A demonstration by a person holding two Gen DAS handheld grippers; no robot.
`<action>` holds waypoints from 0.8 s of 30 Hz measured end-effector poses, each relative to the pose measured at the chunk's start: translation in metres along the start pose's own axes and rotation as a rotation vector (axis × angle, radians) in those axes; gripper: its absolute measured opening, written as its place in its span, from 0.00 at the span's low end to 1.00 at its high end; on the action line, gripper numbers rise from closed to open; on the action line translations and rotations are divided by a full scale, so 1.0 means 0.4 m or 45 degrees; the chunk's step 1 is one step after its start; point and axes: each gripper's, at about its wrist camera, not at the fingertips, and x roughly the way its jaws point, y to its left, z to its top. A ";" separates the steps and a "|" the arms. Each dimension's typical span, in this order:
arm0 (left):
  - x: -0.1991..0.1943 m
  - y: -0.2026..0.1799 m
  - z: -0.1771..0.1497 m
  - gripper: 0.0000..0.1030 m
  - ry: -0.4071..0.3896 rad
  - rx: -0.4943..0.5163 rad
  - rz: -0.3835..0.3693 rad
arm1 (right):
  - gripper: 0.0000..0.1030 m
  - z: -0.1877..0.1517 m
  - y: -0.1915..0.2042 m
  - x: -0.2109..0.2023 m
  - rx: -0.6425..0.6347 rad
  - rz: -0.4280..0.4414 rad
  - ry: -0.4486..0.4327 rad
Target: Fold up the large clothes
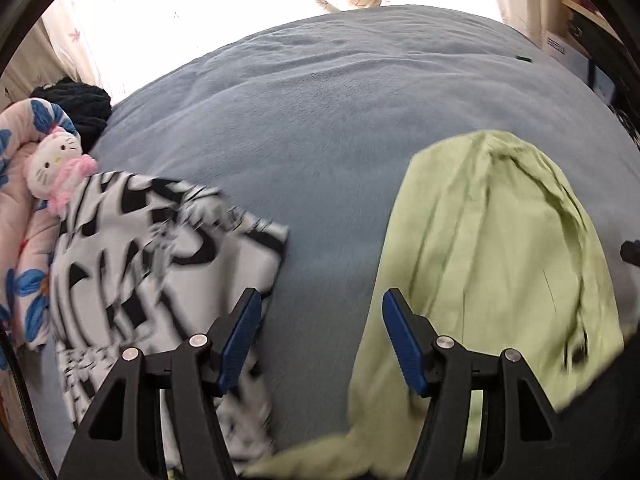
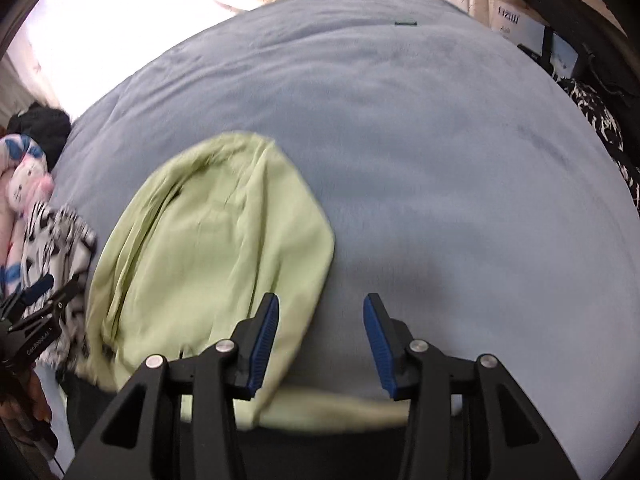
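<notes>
Green garment (image 2: 216,240) blurred, its near end cut off; left gripper (image 1: 322,336) and right gripper (image 2: 322,340) gape empty

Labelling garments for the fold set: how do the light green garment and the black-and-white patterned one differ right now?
Colour: the light green garment is plain; the black-and-white patterned garment carries bold dark markings.
Place: in the left wrist view the green one lies right of the open left hand-held gripper, the patterned one left, beside a white cat plush.
Shared: both lie loose and creased on the grey-blue blanket, neither gripped.
</notes>
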 end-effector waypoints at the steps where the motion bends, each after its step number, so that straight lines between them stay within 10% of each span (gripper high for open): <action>1: 0.023 -0.005 0.013 0.60 0.003 -0.009 -0.008 | 0.43 0.005 -0.007 0.011 0.005 -0.013 -0.012; 11: 0.183 -0.019 0.048 0.60 0.056 -0.086 -0.143 | 0.43 0.045 -0.071 0.156 0.133 0.216 -0.003; 13: 0.185 -0.008 0.045 0.38 0.042 -0.130 -0.214 | 0.44 0.042 -0.056 0.162 0.117 0.236 -0.030; 14: 0.181 -0.008 0.045 0.05 0.033 -0.145 -0.281 | 0.37 0.043 -0.043 0.165 0.094 0.239 -0.027; 16: 0.167 -0.029 0.046 0.01 0.022 -0.104 -0.250 | 0.04 0.046 -0.018 0.167 0.050 0.228 -0.015; 24: 0.008 -0.024 0.050 0.00 -0.160 -0.111 -0.198 | 0.04 0.032 0.047 -0.011 -0.083 0.161 -0.290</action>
